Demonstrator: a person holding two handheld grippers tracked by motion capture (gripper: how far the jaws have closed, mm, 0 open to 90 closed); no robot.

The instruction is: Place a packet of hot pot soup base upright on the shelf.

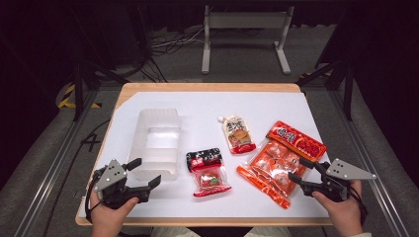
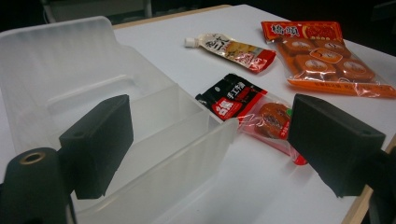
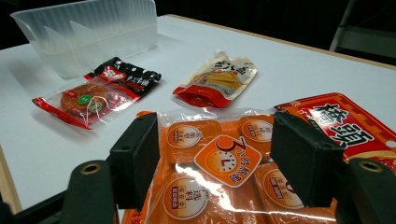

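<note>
Right gripper (image 1: pixel 302 172): jaws held wide, nothing gripped; the orange snack pack (image 1: pixel 274 165) is seen lying flat on the tabletop (image 1: pixel 296 108) just beneath and between them.
Left gripper (image 1: pixel 143 173): jaws spread, nothing held; the clear plastic bin (image 1: pixel 155 140) is straddled at its near corner.

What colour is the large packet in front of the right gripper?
The large packet is orange with a red header strip; the right gripper view shows it best.

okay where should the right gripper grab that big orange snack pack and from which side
Grip the near end of the orange snack pack, its flat sealed edge, coming in low from the person's side. It lies flat on the white mat, and the open right gripper already faces that end.
</note>
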